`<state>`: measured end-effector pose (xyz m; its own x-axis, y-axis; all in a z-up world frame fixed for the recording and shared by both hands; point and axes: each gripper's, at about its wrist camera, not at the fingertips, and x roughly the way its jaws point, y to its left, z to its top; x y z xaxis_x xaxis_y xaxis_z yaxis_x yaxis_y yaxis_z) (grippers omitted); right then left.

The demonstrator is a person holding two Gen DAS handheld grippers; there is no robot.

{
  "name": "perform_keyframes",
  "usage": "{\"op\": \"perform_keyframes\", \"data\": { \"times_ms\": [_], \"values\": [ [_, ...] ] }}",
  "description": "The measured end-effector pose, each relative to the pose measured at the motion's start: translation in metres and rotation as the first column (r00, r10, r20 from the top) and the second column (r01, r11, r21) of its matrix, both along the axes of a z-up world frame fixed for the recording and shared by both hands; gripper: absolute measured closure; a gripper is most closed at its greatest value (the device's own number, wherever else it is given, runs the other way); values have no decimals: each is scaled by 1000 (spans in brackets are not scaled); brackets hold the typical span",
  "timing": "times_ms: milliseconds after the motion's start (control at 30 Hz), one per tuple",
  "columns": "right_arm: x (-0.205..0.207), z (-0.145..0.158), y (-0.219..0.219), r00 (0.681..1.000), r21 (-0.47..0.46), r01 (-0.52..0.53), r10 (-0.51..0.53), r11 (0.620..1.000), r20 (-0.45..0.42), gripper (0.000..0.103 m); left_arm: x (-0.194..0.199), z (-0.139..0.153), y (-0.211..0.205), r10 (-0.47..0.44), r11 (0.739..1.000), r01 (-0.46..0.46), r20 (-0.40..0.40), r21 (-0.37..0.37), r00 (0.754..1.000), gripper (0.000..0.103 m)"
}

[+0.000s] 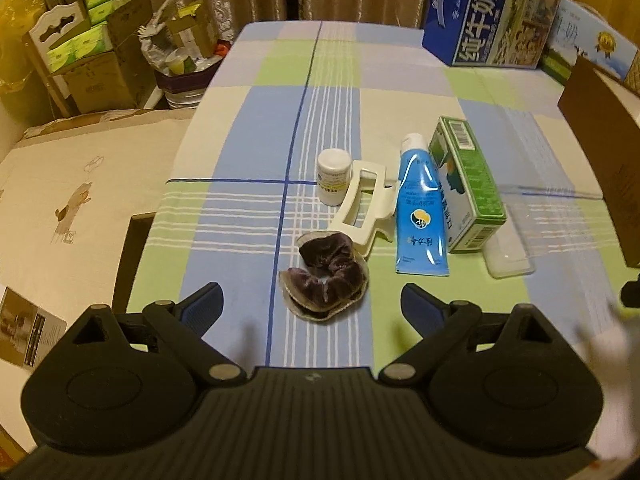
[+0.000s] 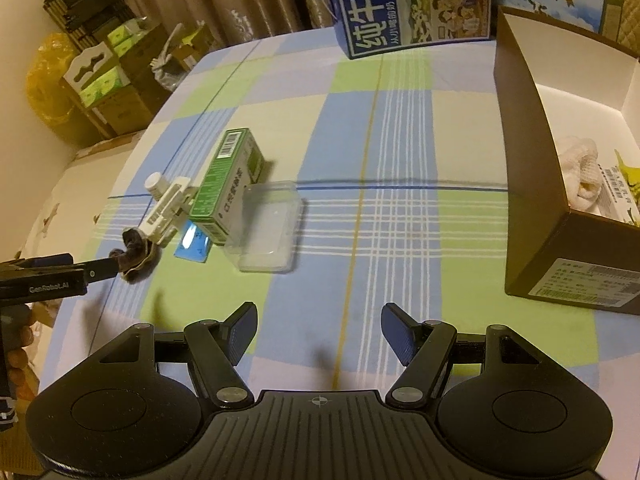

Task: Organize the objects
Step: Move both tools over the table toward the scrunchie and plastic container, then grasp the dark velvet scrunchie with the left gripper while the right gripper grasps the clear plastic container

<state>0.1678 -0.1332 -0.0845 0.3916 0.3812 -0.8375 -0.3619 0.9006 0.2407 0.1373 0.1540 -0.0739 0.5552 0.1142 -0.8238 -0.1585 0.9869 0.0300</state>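
A dark velvet scrunchie (image 1: 326,280) lies on the checked tablecloth (image 1: 248,216), the nearest piece in a small cluster of things. Just beyond it a cream hair claw (image 1: 362,208) touches its far edge, and a small white bottle (image 1: 333,176) stands at the claw's far left. To the right lies a blue tube (image 1: 420,212), cap pointing away, and right of that a green and white carton (image 1: 466,184) on its side, resting partly on a clear plastic case (image 1: 510,248).

The left gripper (image 1: 312,300) hangs just on the near side of the scrunchie with its 2 blue-padded fingers spread wide on either side and nothing between them. The right wrist view shows it from the side: one finger tip (image 2: 104,270) sits right against the scrunchie (image 2: 134,256), though actual contact cannot be told.

The right gripper (image 2: 318,332) is also spread wide and empty, over bare cloth near the table's front edge, well apart from the cluster.

Only the right wrist view looks into the brown cardboard box (image 2: 528,208) at the right, whose white interior holds a crumpled white cloth (image 2: 582,176) and a printed packet (image 2: 624,184); the left view catches just its outer wall. The same view shows the clear case more fully, while the carton hides most of the tube. A blue milk carton box (image 1: 488,16) stands at the far edge of the table.
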Motion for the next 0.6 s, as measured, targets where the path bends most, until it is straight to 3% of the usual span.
{"op": "perform_keyframes", "data": {
  "times_ms": [400,600],
  "values": [
    [11,-6,-3,999,-24,36,-37,999,-18,37,34,-32,1,-73,997,74,-58,1,996,29],
    [18,-7,3,999,-31,29,-29,999,-20,37,41,-39,3,-90,996,89,-70,-7,994,47]
  ]
}}
